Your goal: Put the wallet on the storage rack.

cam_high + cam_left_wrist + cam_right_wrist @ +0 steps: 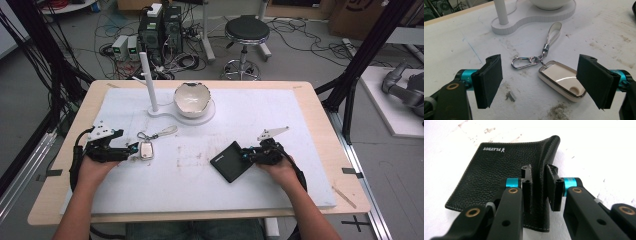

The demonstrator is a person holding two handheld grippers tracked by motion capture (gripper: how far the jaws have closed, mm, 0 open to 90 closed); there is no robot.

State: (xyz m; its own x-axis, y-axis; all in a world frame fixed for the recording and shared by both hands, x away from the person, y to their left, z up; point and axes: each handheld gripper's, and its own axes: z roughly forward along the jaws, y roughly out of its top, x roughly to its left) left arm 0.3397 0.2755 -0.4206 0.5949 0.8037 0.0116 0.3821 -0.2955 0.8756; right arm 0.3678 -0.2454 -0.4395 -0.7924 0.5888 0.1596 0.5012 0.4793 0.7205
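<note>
A cream car key fob (562,81) with a silver clip and a white strap lies on the white mat (260,110); in the high view the fob (146,150) is at the left. My left gripper (544,81) stands open around it, one jaw on each side, touching nothing. In the high view that left gripper (133,148) points right at the fob. A black leather wallet (499,170) lies at the right of the mat, also seen as the wallet (230,161). My right gripper (539,187) is shut on the wallet's raised edge; the right gripper (244,154) sits at the wallet's right side.
A white stand with an upright post (150,82) and a white bowl (191,98) sits at the back of the mat. Beyond the table are a black stool (246,32), computer boxes and cables. Black frame posts stand at both sides.
</note>
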